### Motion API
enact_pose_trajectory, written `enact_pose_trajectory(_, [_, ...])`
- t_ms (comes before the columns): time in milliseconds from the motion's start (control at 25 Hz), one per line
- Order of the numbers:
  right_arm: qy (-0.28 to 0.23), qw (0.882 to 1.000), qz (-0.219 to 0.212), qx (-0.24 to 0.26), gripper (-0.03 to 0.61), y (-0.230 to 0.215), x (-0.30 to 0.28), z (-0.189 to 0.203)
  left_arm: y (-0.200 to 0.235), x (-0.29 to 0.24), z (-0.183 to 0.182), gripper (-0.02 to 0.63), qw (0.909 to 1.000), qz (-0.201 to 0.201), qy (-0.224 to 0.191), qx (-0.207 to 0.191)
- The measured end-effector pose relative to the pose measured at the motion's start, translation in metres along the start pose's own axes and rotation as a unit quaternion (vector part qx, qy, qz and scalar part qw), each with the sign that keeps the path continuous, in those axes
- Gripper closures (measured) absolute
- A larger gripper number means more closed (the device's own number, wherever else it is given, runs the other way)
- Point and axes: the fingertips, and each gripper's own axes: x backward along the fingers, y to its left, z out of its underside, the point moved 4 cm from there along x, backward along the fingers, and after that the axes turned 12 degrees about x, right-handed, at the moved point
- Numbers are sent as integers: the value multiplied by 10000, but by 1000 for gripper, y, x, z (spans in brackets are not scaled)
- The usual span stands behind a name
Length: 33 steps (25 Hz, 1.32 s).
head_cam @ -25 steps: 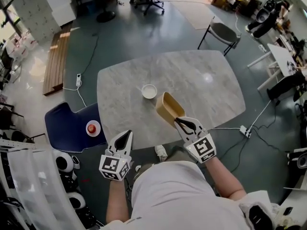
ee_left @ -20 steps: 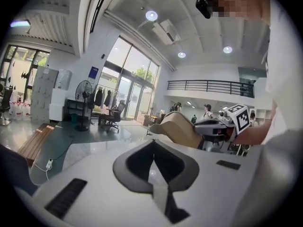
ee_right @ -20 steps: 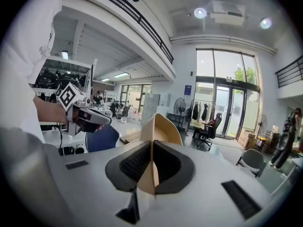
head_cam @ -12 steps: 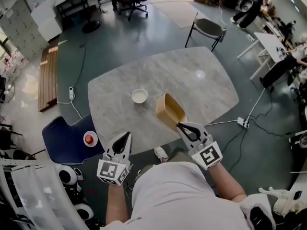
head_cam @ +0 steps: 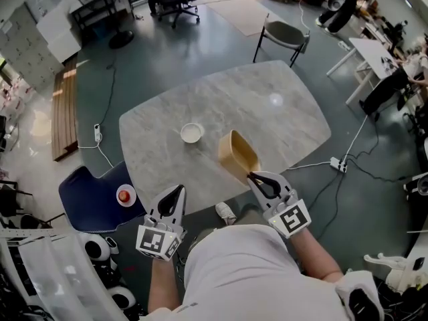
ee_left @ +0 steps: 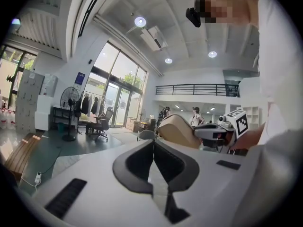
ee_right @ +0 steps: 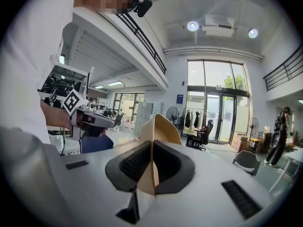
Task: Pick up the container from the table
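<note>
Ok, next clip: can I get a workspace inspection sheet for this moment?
Surface: grey marbled oval table, no spills seen.
Job's things: tan oblong container, tilted, held by its rim.
Clutter: small white round bowl on the table, apart from the container.
Grippers: right gripper shut on the container's rim; left gripper shut, empty, at the near table edge.
Cables: white power strip with cords on the floor at left; another at right.
Surroundings: blue chair carrying a red round object; grey chair beyond the table.
</note>
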Motion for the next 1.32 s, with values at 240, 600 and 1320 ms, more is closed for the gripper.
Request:
enact_pose_trajectory(240, [108, 9999, 34, -71, 546, 0, 1, 5, -3, 2, -4, 611, 10000, 21, -35, -28])
enact_pose_trajectory(600, [122, 9999, 3, -86, 546, 6, 1, 5, -6, 9, -4, 611, 10000, 8, -8, -36])
enact_pose_trajectory(1320, [176, 9996, -232, -63, 546, 6, -4, 13, -10, 11, 0, 611, 9998, -175, 72, -38])
